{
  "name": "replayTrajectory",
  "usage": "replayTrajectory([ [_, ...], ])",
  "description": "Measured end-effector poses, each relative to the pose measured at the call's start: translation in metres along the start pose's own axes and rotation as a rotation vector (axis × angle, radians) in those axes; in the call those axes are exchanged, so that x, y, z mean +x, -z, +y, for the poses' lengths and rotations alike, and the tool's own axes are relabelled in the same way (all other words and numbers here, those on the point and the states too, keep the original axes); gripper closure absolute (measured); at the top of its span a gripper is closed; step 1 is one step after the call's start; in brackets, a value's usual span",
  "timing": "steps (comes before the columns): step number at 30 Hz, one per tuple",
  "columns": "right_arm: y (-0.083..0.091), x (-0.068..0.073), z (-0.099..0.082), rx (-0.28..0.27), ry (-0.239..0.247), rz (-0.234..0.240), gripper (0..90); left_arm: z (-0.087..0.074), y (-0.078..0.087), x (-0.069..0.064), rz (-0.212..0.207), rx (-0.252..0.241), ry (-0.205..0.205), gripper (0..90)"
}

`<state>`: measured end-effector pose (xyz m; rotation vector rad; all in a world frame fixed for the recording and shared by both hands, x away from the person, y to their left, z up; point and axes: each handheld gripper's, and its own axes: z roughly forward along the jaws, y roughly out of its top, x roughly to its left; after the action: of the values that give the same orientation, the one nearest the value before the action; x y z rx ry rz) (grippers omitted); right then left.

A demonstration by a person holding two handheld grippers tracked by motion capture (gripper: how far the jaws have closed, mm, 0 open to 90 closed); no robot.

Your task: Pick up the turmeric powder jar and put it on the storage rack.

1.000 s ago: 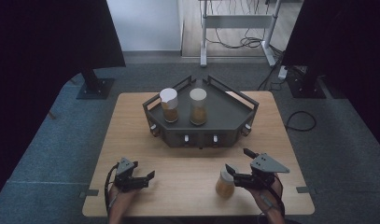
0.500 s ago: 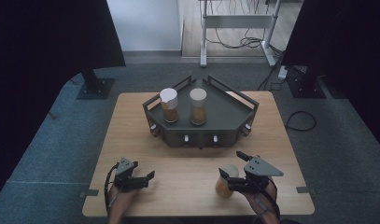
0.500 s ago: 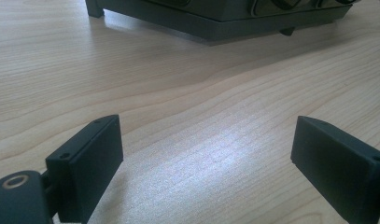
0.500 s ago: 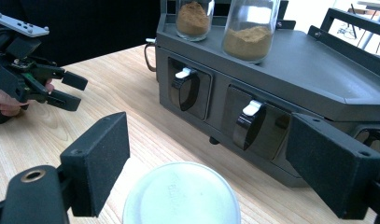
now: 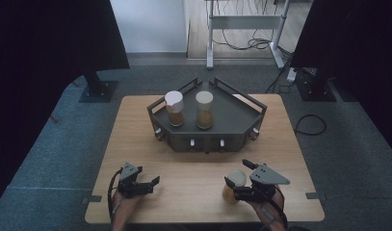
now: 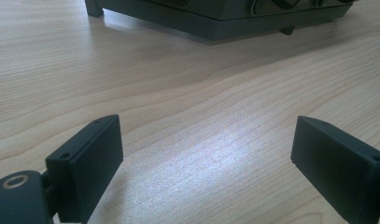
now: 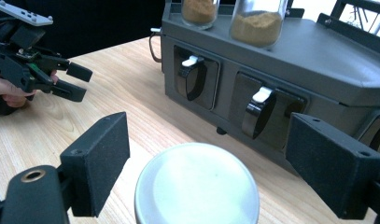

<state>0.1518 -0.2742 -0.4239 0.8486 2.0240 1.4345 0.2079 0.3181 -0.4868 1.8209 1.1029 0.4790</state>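
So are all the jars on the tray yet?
Not yet. Two glass jars of brown powder already stand on the dark grey metal tray. The right gripper has its jaws either side of the third white-lidded jar, which is on the wooden table.

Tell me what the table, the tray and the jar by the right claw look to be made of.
Table: pale wood or wood-look laminate, matt; grain lines run across it.
Tray: probably painted metal or plastic, dark grey, dull sheen, sharp folded edges.
Jar: seemingly clear glass or plastic, brown powder inside; its lid looks like brushed metal, silvery with soft glare.
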Motion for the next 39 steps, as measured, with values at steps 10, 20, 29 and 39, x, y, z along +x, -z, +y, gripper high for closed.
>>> replayTrajectory([
  [10, -0.003, 0.002, -0.007, 0.016, -0.016, 0.014, 13.5, 0.000, 0.000, 0.000, 0.000, 0.002, -0.001, 8.5],
  [20, -0.005, 0.002, -0.014, 0.034, -0.031, 0.015, 13.5, 0.001, 0.000, 0.000, 0.000, 0.003, -0.002, 8.5],
  [29, -0.008, 0.002, -0.019, 0.049, -0.043, 0.015, 15.3, 0.001, 0.000, 0.000, 0.000, 0.003, -0.002, 8.5],
  [39, -0.008, -0.005, -0.024, 0.053, -0.070, 0.029, 23.7, 0.001, 0.000, 0.000, -0.002, 0.004, -0.001, 8.5],
])
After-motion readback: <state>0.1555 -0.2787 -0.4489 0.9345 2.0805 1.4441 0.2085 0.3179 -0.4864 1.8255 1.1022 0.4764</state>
